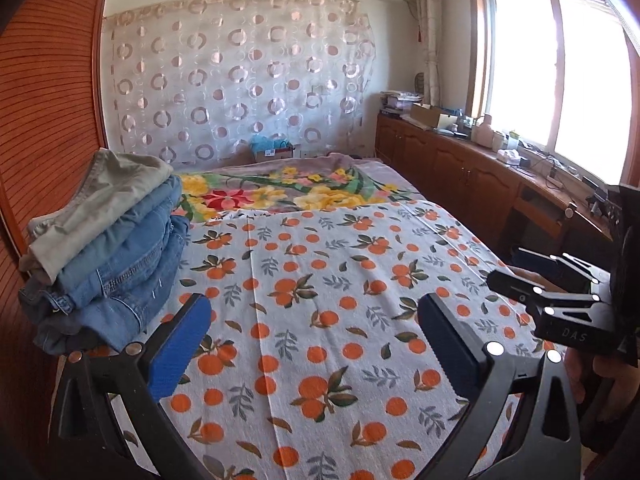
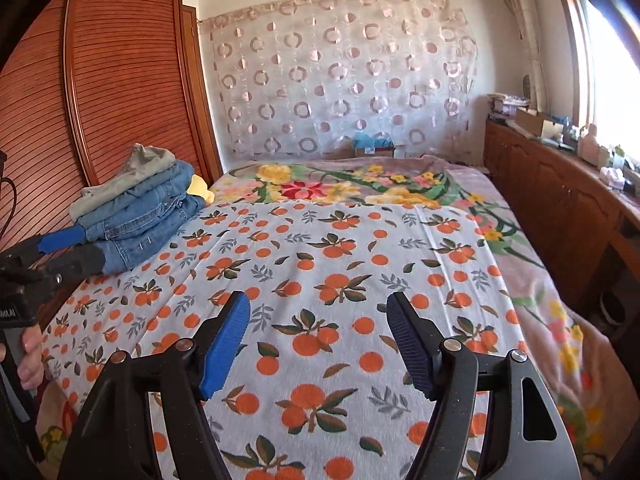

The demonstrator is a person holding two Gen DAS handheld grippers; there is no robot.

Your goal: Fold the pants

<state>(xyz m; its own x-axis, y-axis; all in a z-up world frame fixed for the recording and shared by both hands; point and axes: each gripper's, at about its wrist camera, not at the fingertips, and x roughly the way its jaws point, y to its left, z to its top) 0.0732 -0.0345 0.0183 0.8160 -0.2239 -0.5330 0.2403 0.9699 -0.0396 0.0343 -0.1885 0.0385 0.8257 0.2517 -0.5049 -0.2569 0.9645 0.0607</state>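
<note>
A stack of folded pants (image 1: 108, 248) lies at the left side of the bed: blue jeans with a khaki pair (image 1: 104, 196) on top. It also shows in the right wrist view (image 2: 140, 212). My left gripper (image 1: 316, 312) is open and empty, just right of the stack, above the orange-print sheet (image 1: 320, 280). My right gripper (image 2: 318, 312) is open and empty over the middle of the sheet (image 2: 320, 264). The left gripper (image 2: 70, 246) shows in the right wrist view, close to the bottom of the stack. The right gripper (image 1: 560, 304) shows at the right of the left wrist view.
A flowered blanket (image 1: 280, 188) covers the far half of the bed. A wooden wardrobe (image 2: 120, 80) stands along the left. Low wooden cabinets (image 1: 460, 168) with clutter on top run under the window on the right. A cardboard box (image 1: 272, 152) sits behind the bed.
</note>
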